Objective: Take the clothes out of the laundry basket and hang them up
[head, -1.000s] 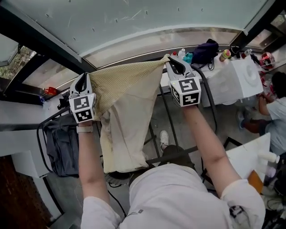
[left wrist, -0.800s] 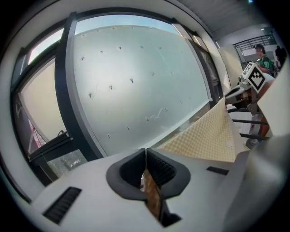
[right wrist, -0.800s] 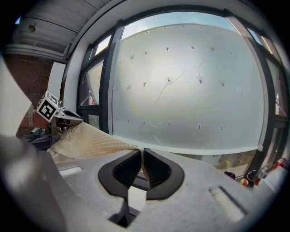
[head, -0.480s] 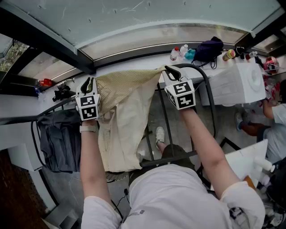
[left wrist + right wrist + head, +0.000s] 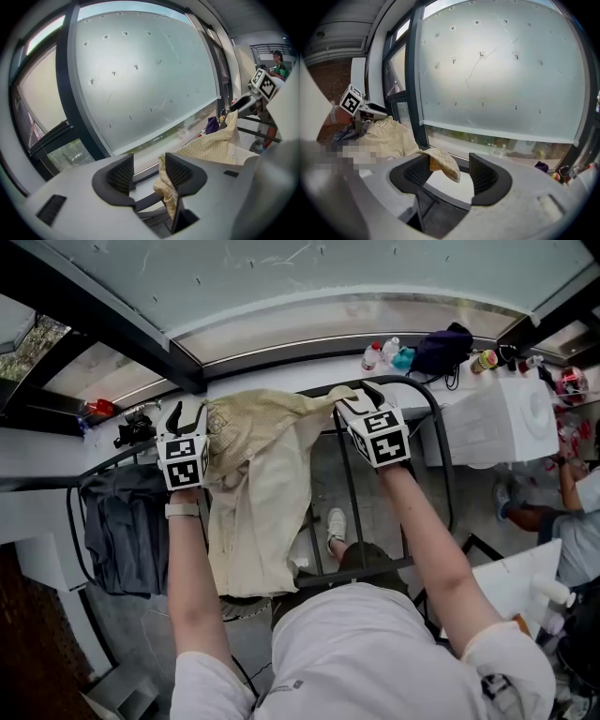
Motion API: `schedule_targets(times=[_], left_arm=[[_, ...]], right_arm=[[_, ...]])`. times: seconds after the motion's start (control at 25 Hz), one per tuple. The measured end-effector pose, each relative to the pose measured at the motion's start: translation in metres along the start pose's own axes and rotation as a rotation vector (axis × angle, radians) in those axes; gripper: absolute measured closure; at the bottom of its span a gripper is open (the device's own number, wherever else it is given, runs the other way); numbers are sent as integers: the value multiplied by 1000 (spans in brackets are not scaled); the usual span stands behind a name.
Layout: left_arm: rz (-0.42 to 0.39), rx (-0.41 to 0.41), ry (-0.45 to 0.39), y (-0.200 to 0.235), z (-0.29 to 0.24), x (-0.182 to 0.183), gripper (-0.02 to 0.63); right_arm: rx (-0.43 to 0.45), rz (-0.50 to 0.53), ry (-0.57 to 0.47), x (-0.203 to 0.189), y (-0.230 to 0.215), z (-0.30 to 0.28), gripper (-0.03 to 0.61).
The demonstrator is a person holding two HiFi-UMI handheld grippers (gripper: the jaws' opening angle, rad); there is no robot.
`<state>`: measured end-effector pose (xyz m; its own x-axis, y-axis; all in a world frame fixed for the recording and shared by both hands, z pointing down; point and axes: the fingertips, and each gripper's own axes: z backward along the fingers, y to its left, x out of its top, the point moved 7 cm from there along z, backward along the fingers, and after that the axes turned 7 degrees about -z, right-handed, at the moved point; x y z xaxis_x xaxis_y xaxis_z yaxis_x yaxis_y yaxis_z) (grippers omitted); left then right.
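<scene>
Now both tools stand with jaws apart, having just been opening: the left gripper (image 5: 187, 412) has a fold of the beige cloth (image 5: 258, 502) lying loose against one pad, and the right gripper (image 5: 361, 397) has a corner of it drooping off one pad, neither pressing on it. The cloth is draped over the top rail of the black drying rack (image 5: 436, 442) and hangs down between the two arms, beside a grey garment (image 5: 122, 535) at the rack's left

No legible text anywhere
</scene>
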<state>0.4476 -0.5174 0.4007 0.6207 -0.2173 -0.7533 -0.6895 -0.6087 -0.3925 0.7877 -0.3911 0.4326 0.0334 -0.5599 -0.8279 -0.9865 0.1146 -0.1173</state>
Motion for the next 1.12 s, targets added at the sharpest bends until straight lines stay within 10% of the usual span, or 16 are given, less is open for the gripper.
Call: schedule_targets(times=[0.56, 1.12], left_arm=[[66, -1, -88, 10, 90, -25, 417], [195, 89, -222, 30, 278, -104, 419]], right_arm=[[-66, -64, 55, -40, 26, 51, 334], [193, 22, -177, -21, 198, 120, 359]])
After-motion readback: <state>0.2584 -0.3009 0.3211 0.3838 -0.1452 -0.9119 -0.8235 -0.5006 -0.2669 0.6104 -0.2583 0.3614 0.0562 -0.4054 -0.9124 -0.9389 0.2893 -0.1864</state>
